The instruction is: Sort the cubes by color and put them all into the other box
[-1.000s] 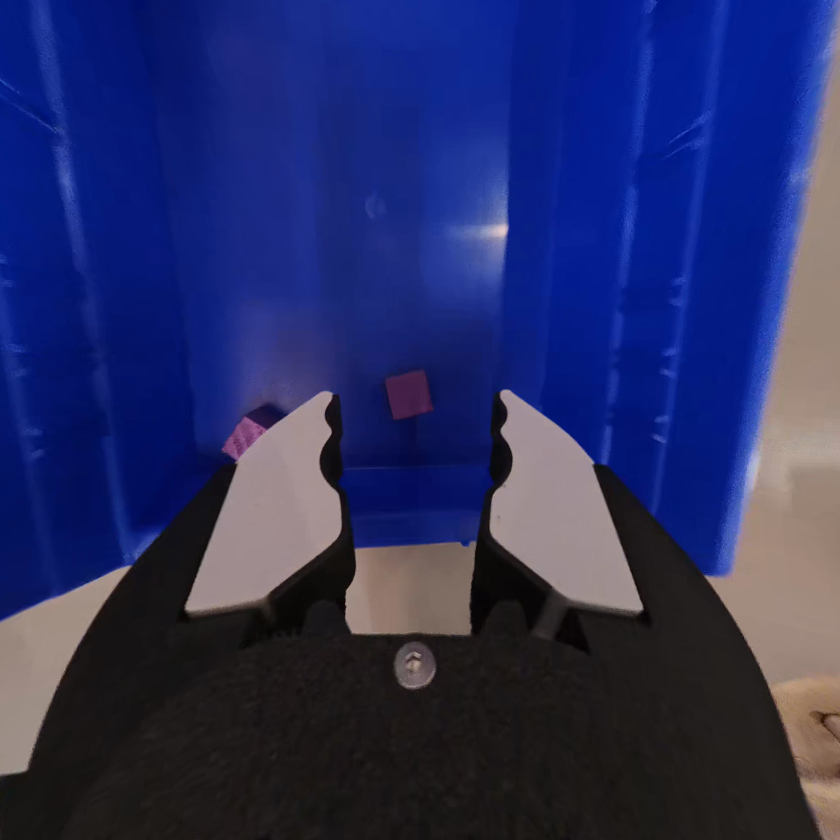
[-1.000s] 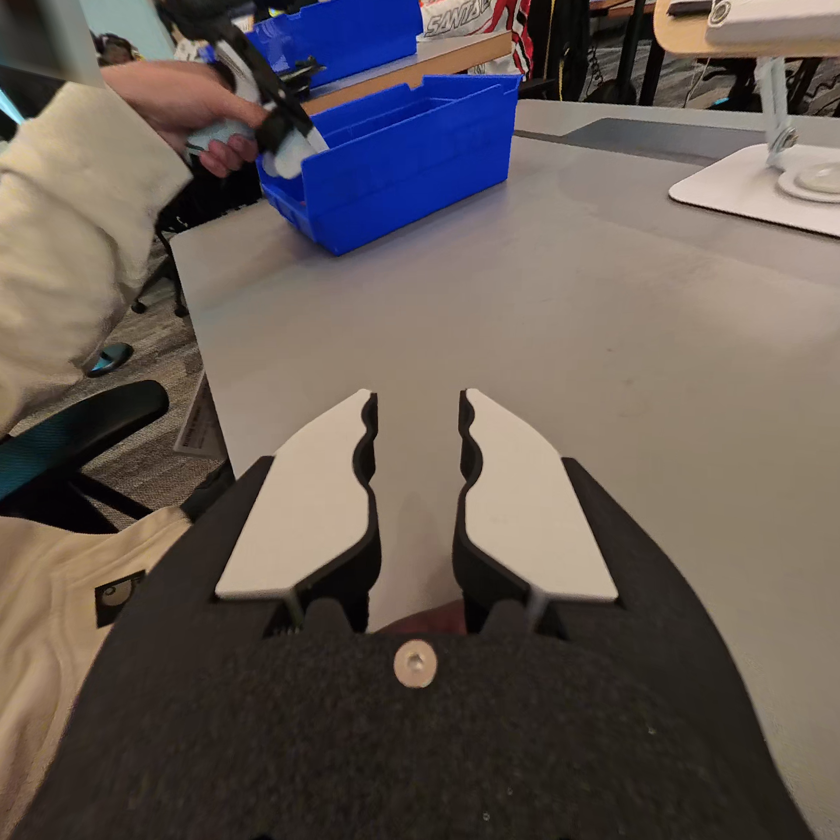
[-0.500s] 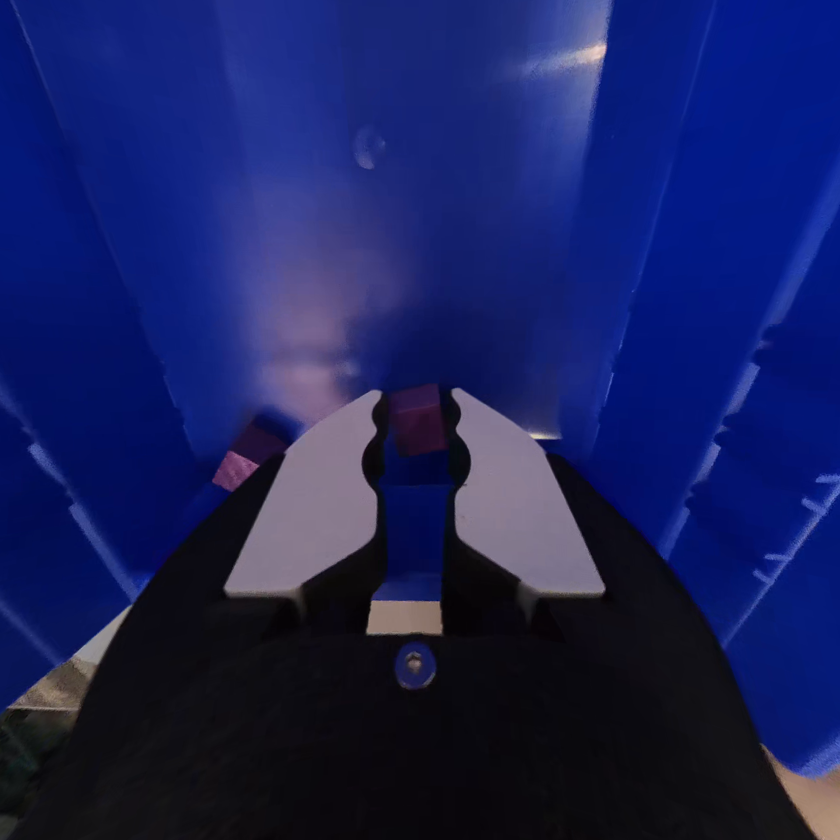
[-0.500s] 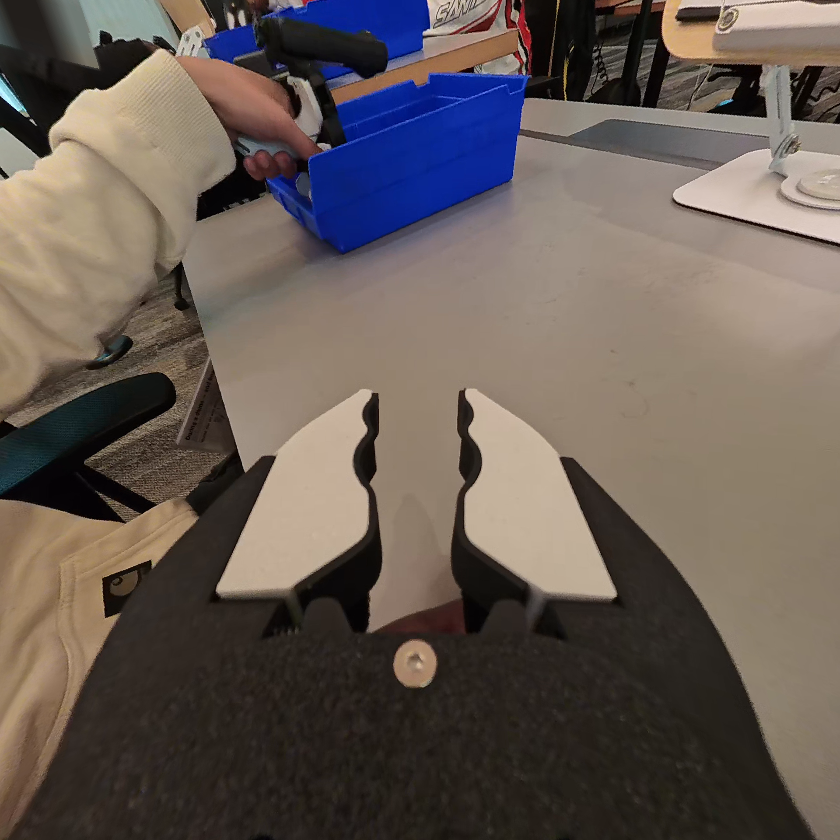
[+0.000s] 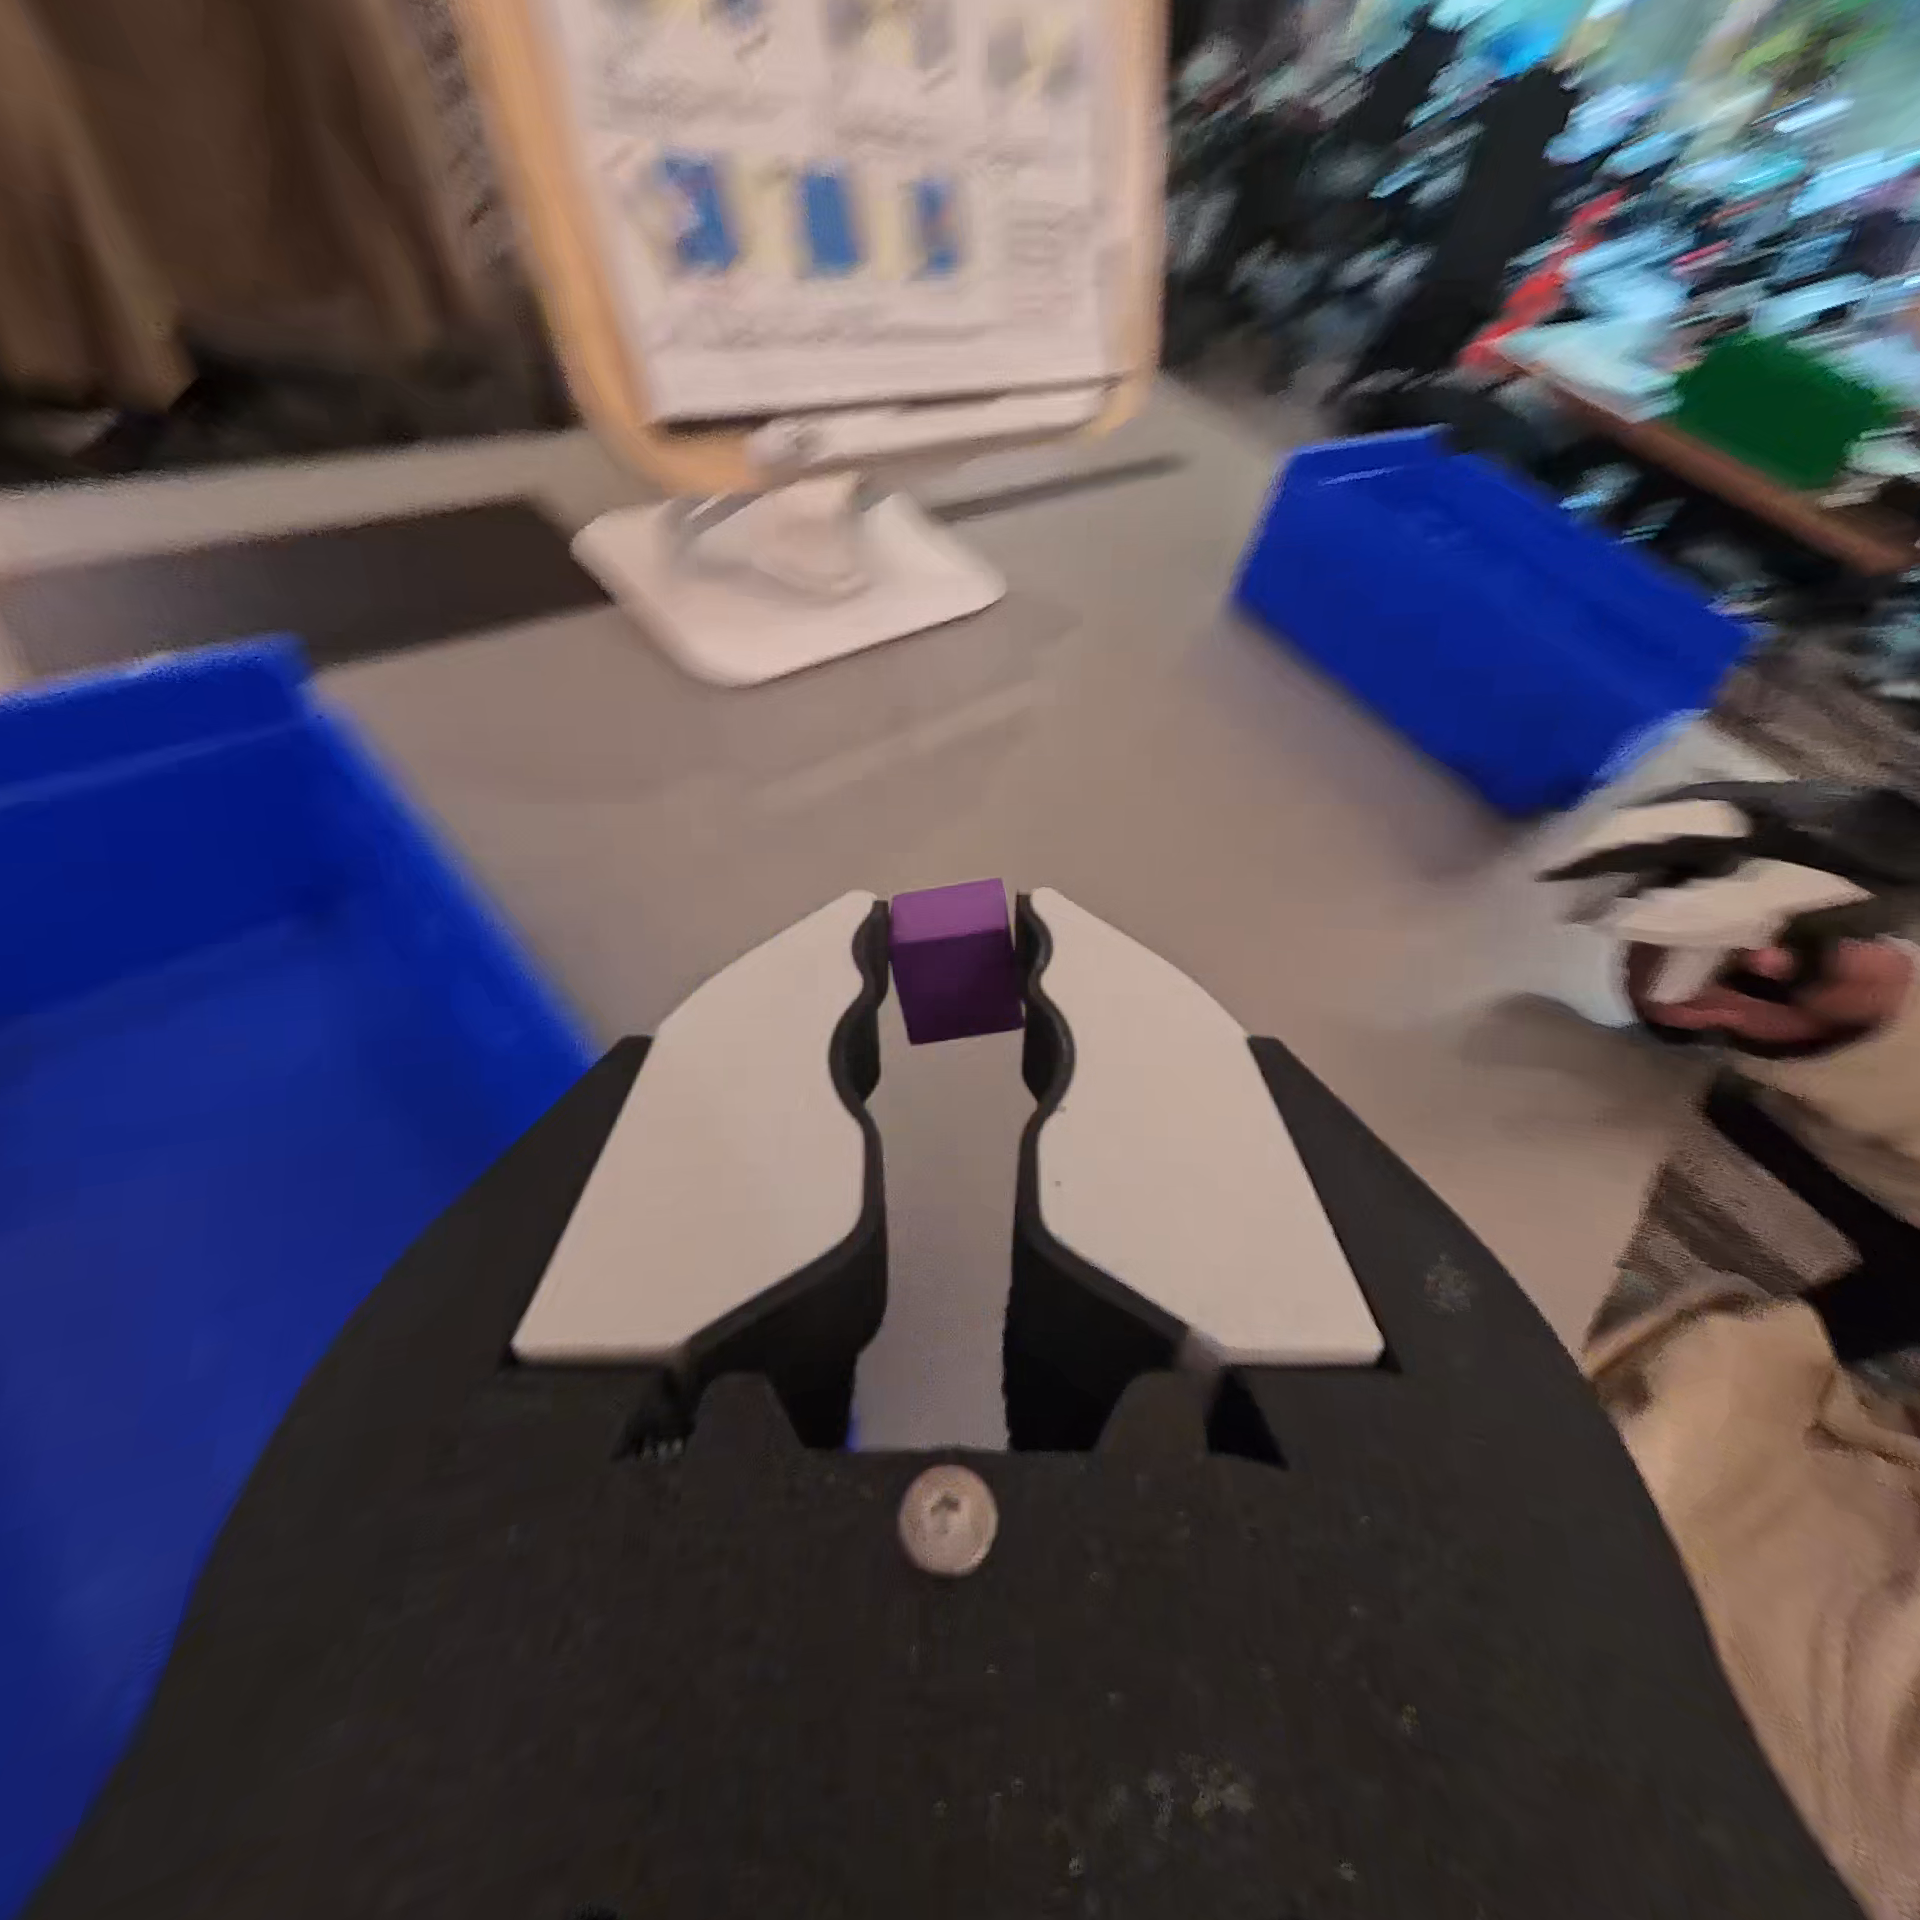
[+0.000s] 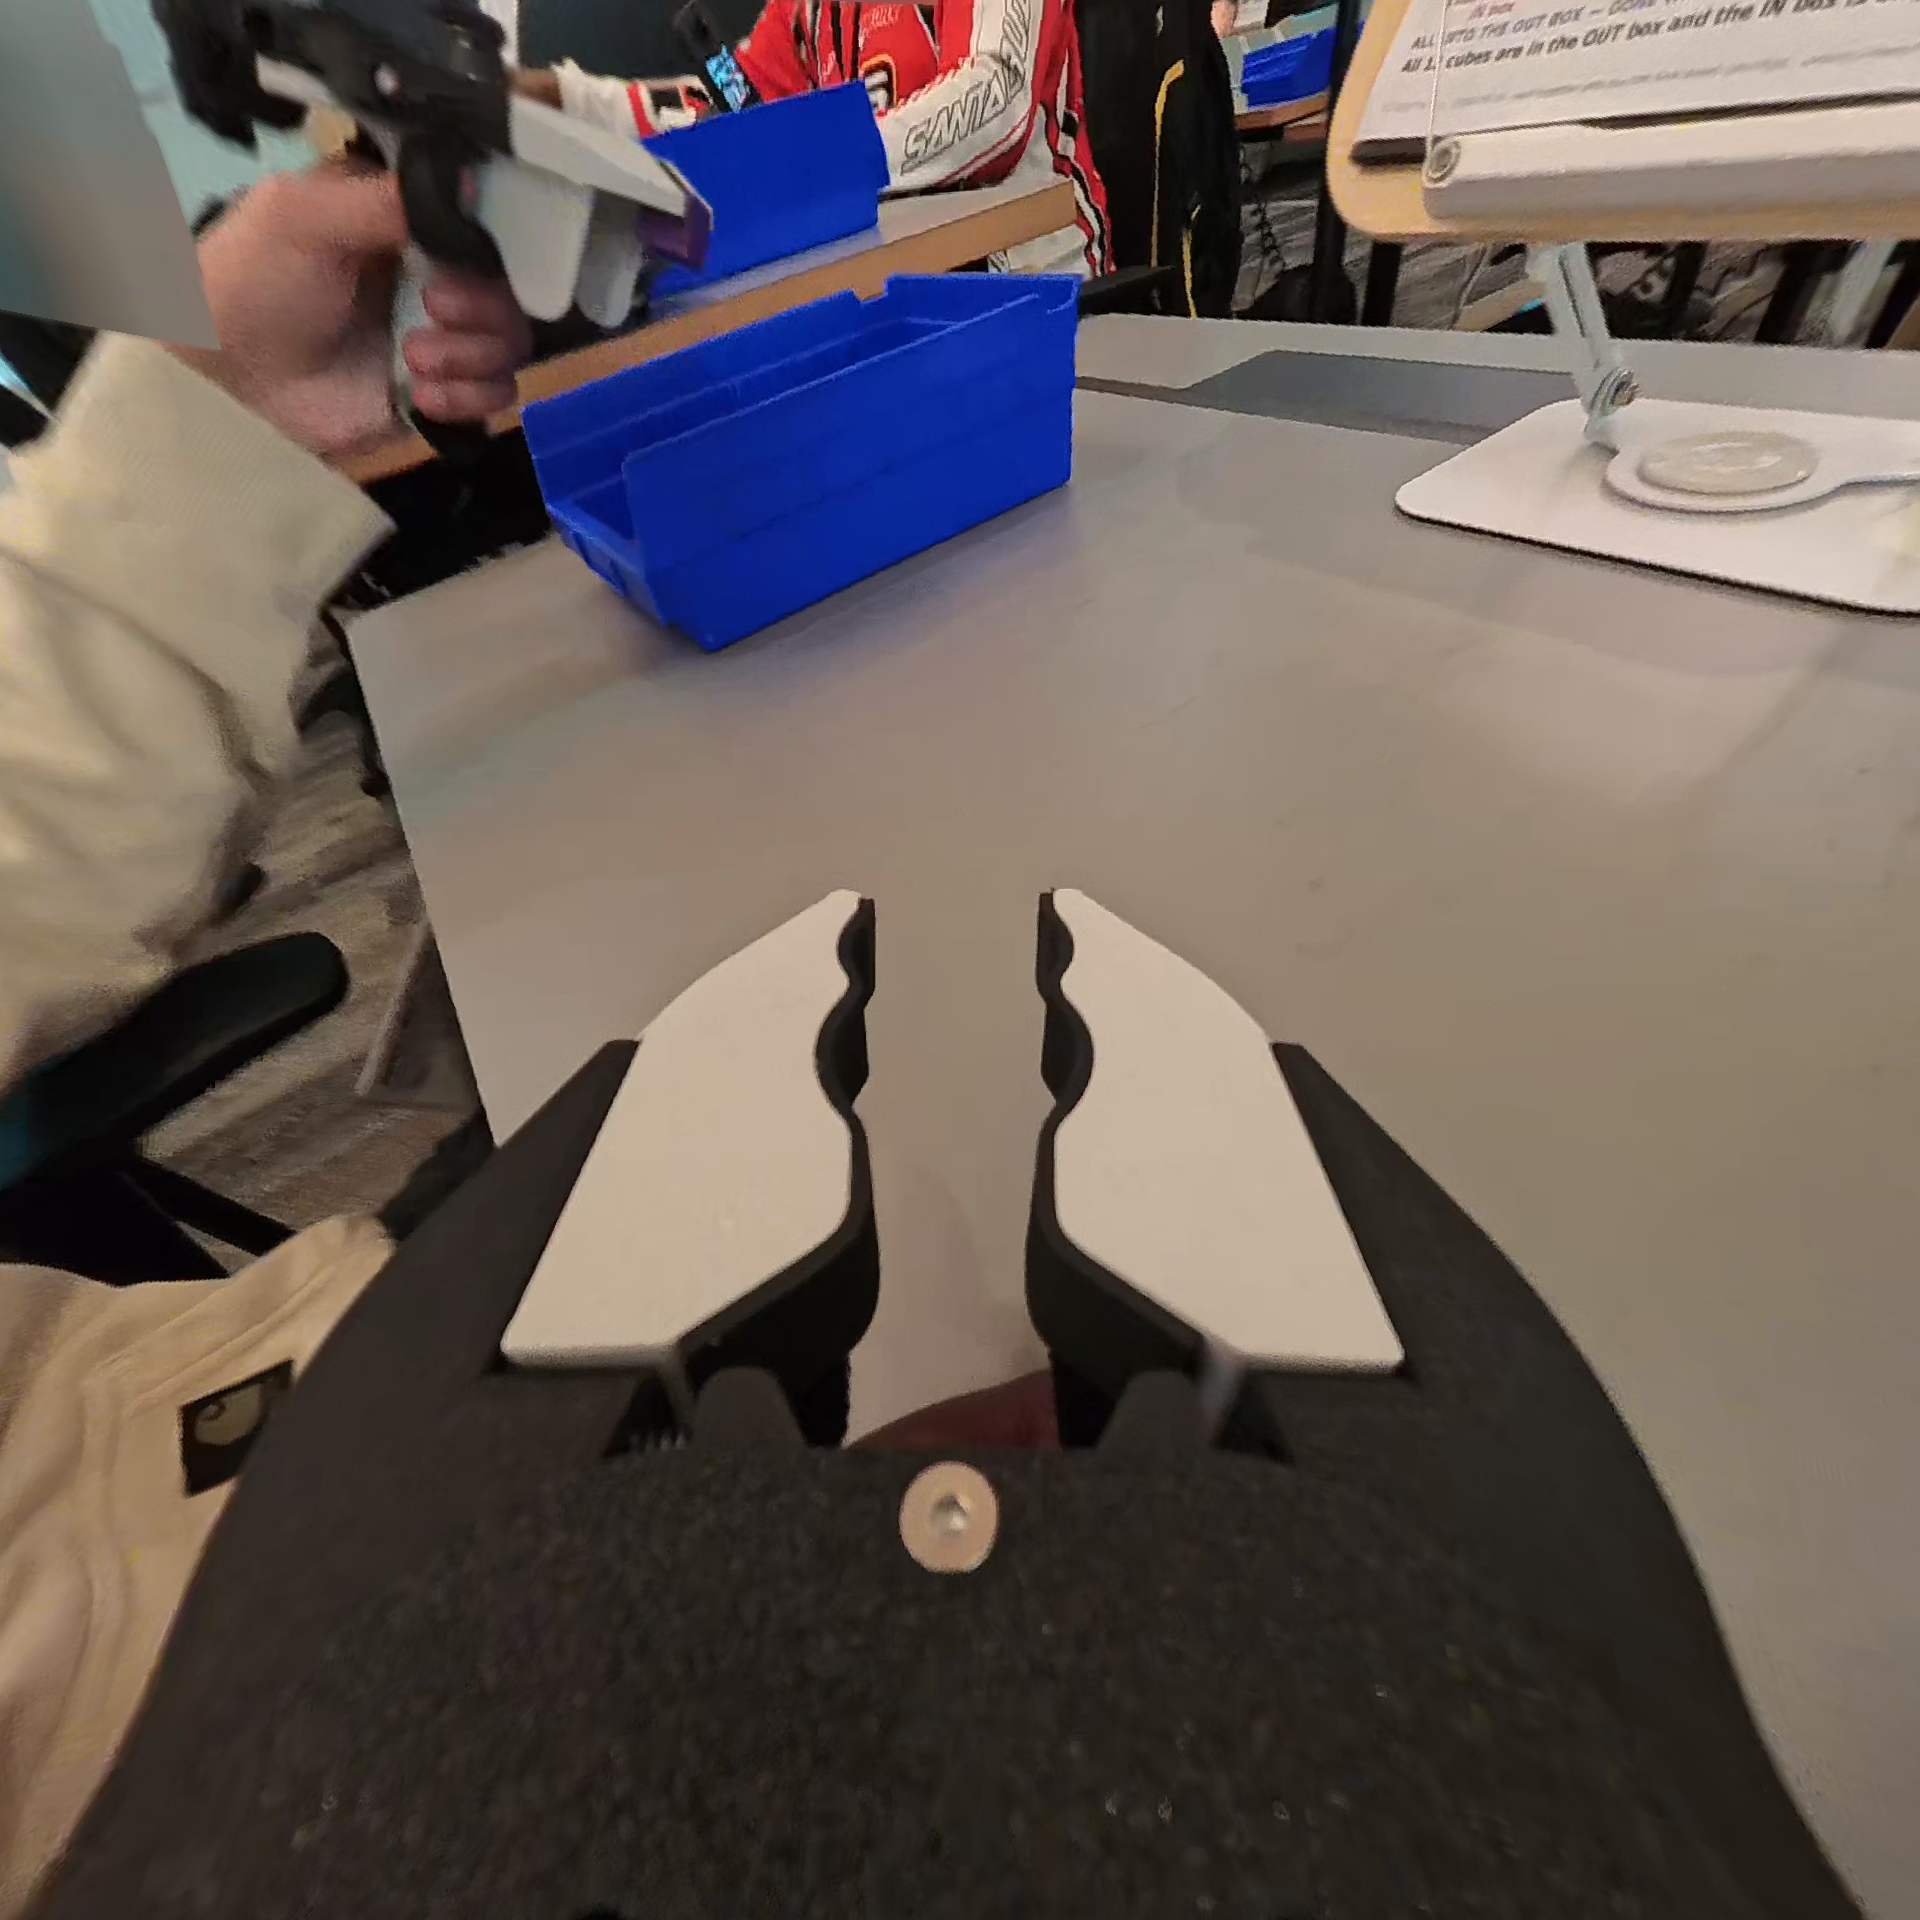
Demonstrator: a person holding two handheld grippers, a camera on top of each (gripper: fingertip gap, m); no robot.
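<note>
Lifted out of the blue plastic bin, the left gripper pinches a small purple cube above the grey table; a white stand sits ahead, a second blue bin ahead-right. The right gripper hovers spread, empty.

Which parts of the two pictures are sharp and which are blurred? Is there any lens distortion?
Left wrist view: the left tongs and the purple cube they hold are sharp; the blue boxes and background smear with motion blur. Right wrist view: the right tongs and grey table are mostly sharp; the far hand blurs. Both views show wide-angle bending at the edges.
</note>
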